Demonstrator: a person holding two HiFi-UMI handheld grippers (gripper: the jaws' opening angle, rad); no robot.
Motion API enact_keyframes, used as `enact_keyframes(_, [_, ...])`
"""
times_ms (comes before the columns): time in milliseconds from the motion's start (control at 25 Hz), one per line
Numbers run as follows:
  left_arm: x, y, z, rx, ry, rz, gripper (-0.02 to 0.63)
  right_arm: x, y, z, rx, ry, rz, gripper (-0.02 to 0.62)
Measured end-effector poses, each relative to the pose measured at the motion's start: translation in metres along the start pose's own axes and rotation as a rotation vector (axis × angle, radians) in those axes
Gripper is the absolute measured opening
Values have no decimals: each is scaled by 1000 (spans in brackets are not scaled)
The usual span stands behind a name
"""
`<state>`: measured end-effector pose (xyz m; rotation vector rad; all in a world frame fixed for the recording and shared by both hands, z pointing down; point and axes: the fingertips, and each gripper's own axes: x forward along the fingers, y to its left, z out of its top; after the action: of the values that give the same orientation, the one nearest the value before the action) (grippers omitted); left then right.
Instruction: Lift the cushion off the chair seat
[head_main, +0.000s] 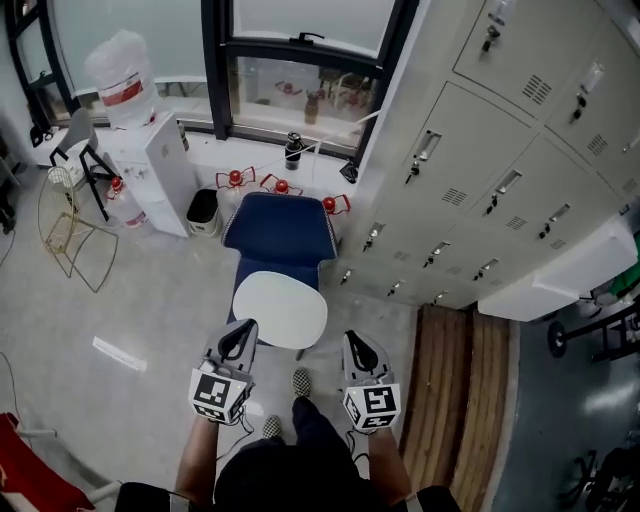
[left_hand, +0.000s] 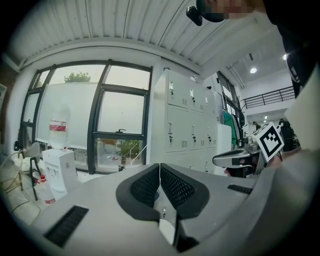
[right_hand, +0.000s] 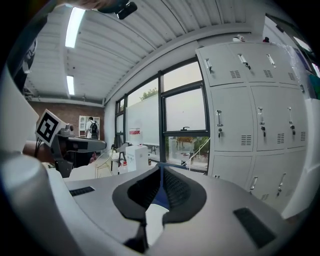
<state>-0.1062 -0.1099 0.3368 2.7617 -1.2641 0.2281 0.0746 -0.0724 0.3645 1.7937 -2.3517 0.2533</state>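
1. While it lies flat on the seat of the blue chair (head_main: 280, 228), the white oval cushion (head_main: 281, 308) sits just ahead of both tools. It covers most of the seat, and the chair's back rises beyond its far edge.
2. Its outline is thin and even, so I expect it to be light and soft. It would probably droop or fold if raised by one edge alone. The cover looks smooth, but whether it slides easily cannot be told.
3. The best hold, as I judge it, is one pinch on the left rim and one on the right rim, roughly opposite each other. That way it should come up level. No tie to the chair shows, though the underside is hidden.
4. The left gripper (head_main: 244, 330) has its jaws pressed together with nothing between them. It is near the cushion's near left edge, and no contact shows.
5. The right gripper (head_main: 351, 338) is likewise closed and empty, near the cushion's near right side and apart from it. Both would have to spread before either could pinch a rim.
6. As for containers, the grey lockers (head_main: 470, 190) along the right wall have every door closed, so their contents are hidden.
7. A black bin (head_main: 203, 208) stands just beside the white water dispenser (head_main: 160, 165), and its inside is too dark to read.
8. The big bottle (head_main: 120, 65) stands on top of the dispenser, and its fill level cannot be made out.
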Motion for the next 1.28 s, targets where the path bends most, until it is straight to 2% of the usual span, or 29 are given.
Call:
enact_keyframes(160, [35, 6, -1, 1, 8, 12, 20, 31, -27, -4, 47, 12, 19, 35])
enact_keyframes(320, [59, 14, -12, -24, 10, 27, 20, 57, -45, -11, 49, 30, 34, 35])
enact_keyframes(680, [112, 20, -54, -79, 12, 26, 20, 103, -83, -46, 71, 72, 39, 35])
enact_keyframes(800, [126, 21, -75, -70, 56, 13, 20, 115, -94, -65, 85, 88, 24, 35])
enact_keyframes(1000, [146, 30, -114, -100, 74, 16, 20, 135, -106, -111, 108, 136, 12, 35])
enact_keyframes(1280, [163, 37, -180, -119, 160, 5, 20, 161, -106, -177, 124, 204, 21, 35])
